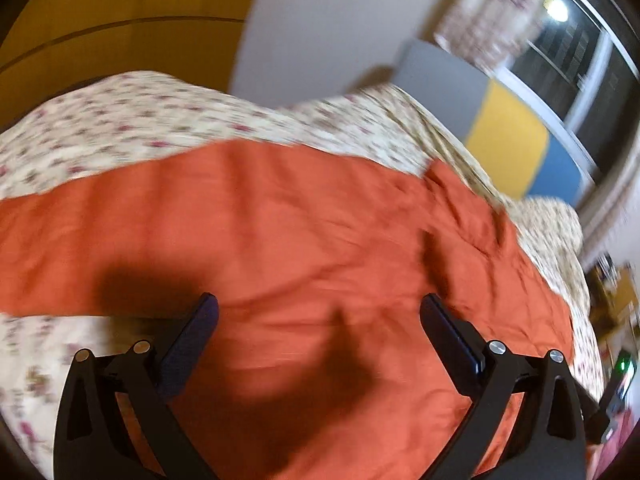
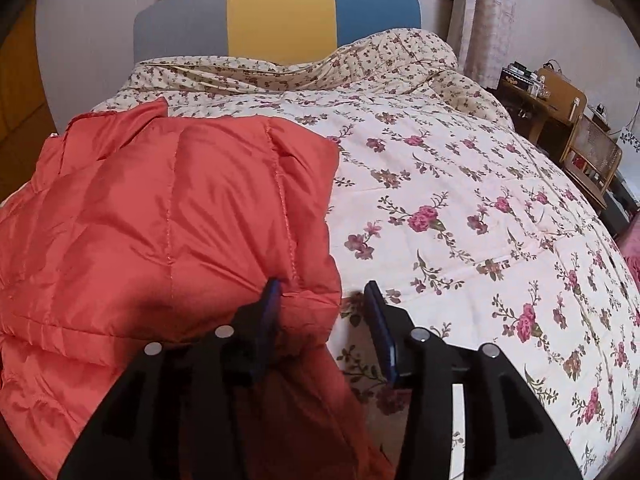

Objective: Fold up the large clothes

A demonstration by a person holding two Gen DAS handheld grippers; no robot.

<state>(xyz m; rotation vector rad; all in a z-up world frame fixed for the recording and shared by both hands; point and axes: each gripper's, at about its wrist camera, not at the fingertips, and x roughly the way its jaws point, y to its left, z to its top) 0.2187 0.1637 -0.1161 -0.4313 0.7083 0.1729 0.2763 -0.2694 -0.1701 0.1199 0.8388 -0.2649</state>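
Where the right gripper (image 2: 322, 294) reaches the bed, its fingers stand apart on either side of the near right corner of the orange quilted jacket (image 2: 172, 216): the left finger presses onto the padded cloth beside a stitched seam, and the right finger sits just off the hem over the floral quilt (image 2: 460, 208). They have not closed on anything, so the corner lies between them but is not pinched. The left gripper (image 1: 318, 306) is spread wide and holds nothing; it hangs above the middle of the jacket, whose cloth fills the space between and beyond its fingertips. That view is motion-blurred, so I cannot tell whether the tips touch the fabric. The jacket lies on the left part of the bed, already doubled at least once judging by the layered edge near the right gripper. Its long axis runs from the near edge of the bed towards the headboard (image 2: 280, 16), roughly in line with the right gripper's fingers. In my judgement the right hand is the nearer to a usable edge, and the next fold turns on closing over that corner. Farther off stand the grey, yellow and blue headboard, curtains, and a wooden chair (image 2: 588, 156). No brand, label or writing can be read.
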